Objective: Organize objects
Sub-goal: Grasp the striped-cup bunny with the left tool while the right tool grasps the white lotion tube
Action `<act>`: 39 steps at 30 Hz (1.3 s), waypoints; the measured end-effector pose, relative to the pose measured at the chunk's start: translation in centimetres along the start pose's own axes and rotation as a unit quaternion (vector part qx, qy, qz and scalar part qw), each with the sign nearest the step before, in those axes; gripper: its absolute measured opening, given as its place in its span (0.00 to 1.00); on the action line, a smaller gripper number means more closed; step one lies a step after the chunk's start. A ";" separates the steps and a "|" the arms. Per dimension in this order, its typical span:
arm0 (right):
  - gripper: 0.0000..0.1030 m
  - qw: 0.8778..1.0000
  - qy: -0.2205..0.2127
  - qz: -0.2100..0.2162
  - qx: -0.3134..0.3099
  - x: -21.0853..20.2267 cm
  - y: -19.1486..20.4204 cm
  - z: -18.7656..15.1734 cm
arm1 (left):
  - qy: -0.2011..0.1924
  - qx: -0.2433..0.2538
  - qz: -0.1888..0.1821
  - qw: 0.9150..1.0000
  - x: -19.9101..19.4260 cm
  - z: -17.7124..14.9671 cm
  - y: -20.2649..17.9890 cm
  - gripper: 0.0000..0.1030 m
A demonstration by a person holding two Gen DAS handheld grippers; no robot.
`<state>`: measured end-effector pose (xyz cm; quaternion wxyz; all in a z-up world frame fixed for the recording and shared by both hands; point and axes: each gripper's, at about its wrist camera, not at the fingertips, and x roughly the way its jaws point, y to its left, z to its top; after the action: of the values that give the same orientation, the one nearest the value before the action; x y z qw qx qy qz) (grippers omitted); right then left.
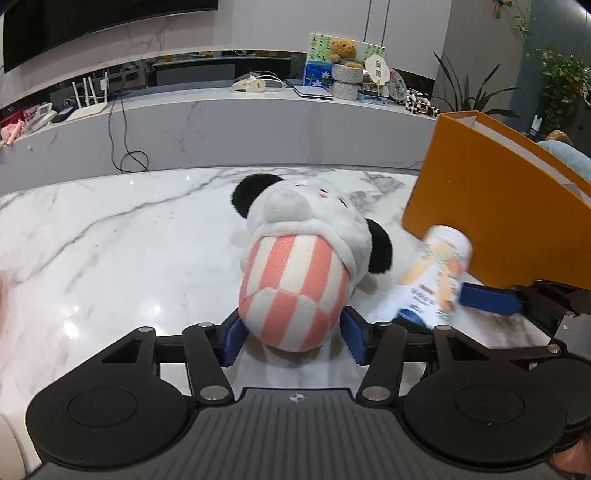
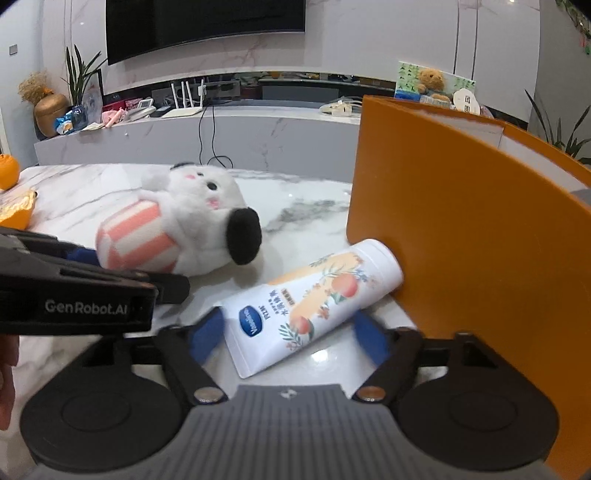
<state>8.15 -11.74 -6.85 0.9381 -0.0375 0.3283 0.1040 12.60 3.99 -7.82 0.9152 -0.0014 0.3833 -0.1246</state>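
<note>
Keeping both open hand-held grippers level, close your left (image 1: 291, 338) around the panda plush's (image 1: 306, 258) striped end, your right (image 2: 290, 338) around the Vaseline tube (image 2: 310, 302).

A white marble table (image 1: 110, 229) with grey veins fills the foreground, ceiling light glinting off it. Beyond, at twelve o'clock, runs a long curved marble counter (image 1: 221, 122) — routers, cables and a teddy bear (image 1: 344, 51) sit on it. A dark television (image 2: 203, 22) hangs on the pale marble wall above. Leafy plants (image 1: 561, 81) stand at two o'clock — a gold vase (image 2: 50, 112) at ten.
</note>
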 end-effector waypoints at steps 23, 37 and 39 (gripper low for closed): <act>0.70 0.994 0.028 0.012 0.102 -2.4 -2.8 0.7 | 0.001 -0.010 0.003 1.000 -1.8 0.3 0.3 0.53; 0.70 0.982 0.054 -0.039 0.175 1.5 -1.8 3.8 | -0.007 -0.036 0.008 0.999 -2.4 0.9 1.2 0.87; 0.70 0.982 0.052 -0.046 0.176 2.2 -1.6 4.5 | -0.012 -0.049 -0.007 0.999 -1.7 1.0 1.6 0.87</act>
<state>12.94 -12.27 -4.68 0.9153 0.1078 0.3880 -0.0013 12.53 5.85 -6.05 0.9178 -0.0503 0.3776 -0.1120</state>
